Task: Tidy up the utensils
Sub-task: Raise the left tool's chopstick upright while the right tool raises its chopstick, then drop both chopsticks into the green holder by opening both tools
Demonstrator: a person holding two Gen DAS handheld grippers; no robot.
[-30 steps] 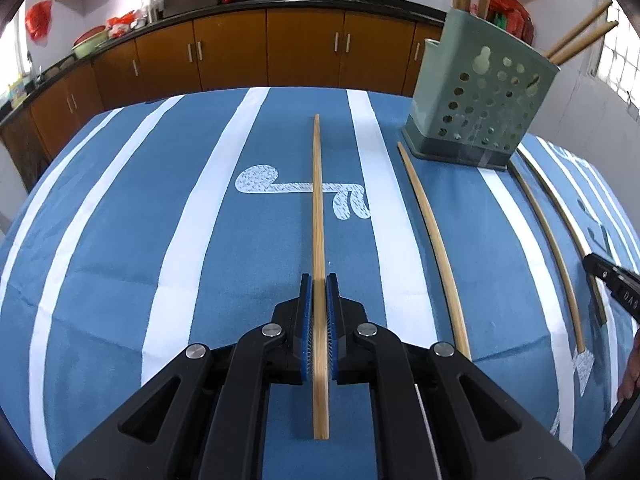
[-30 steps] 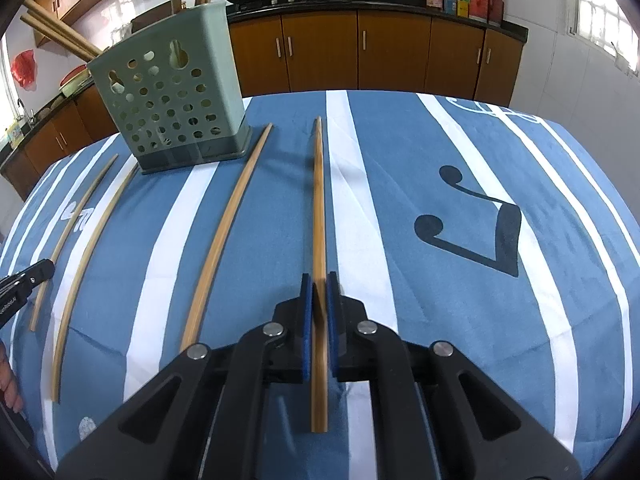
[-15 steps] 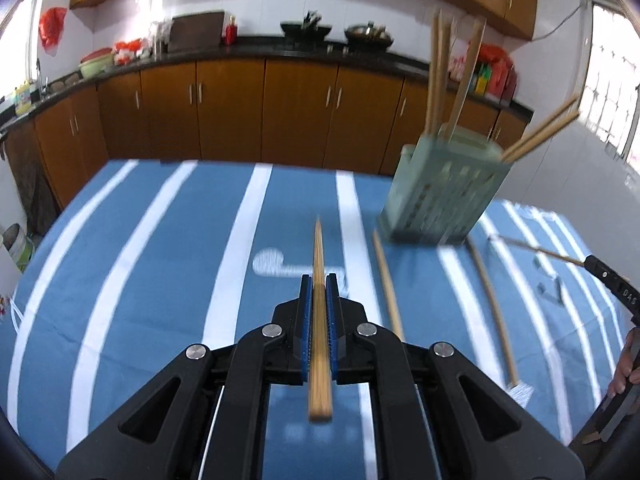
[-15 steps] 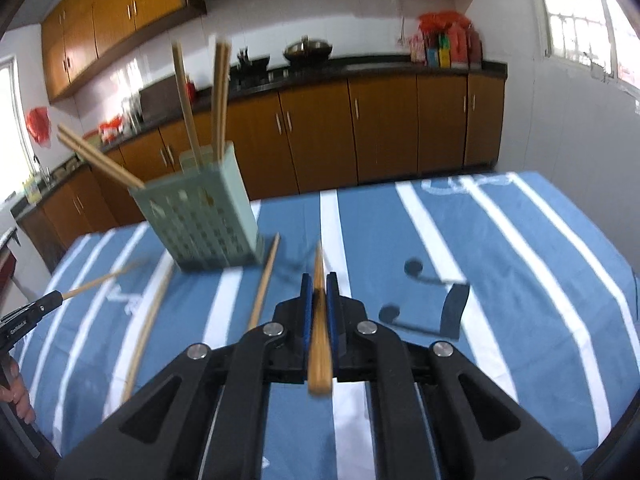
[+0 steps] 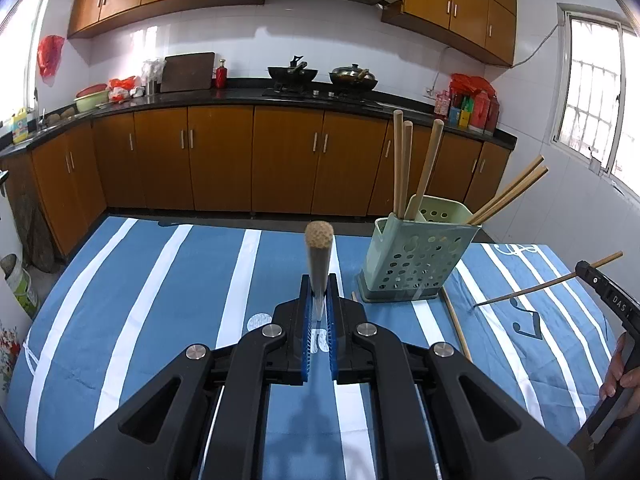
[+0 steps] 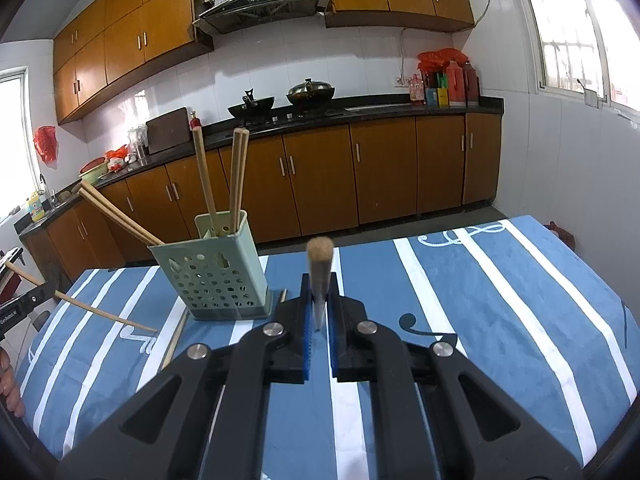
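My left gripper (image 5: 319, 300) is shut on a wooden chopstick (image 5: 319, 256), held above the table with its thick end tilted toward the camera. My right gripper (image 6: 319, 300) is shut on another wooden chopstick (image 6: 319, 268), held the same way. A green perforated utensil holder (image 5: 420, 258) stands to the right in the left wrist view and holds several chopsticks (image 5: 402, 168). It shows left of centre in the right wrist view (image 6: 214, 272). One chopstick (image 5: 456, 326) lies on the blue striped tablecloth beside the holder, also in the right wrist view (image 6: 176, 338).
The table (image 5: 140, 300) has a blue cloth with white stripes. Each view shows the other gripper with its chopstick, at the right edge (image 5: 608, 300) and the left edge (image 6: 24, 306). Wooden kitchen cabinets (image 5: 256, 160) and a counter lie beyond the table.
Both grippers have lifted their chopsticks off the cloth and raised them well above the table. The chopsticks now tilt up toward the cameras. The holder now appears lower and farther away.
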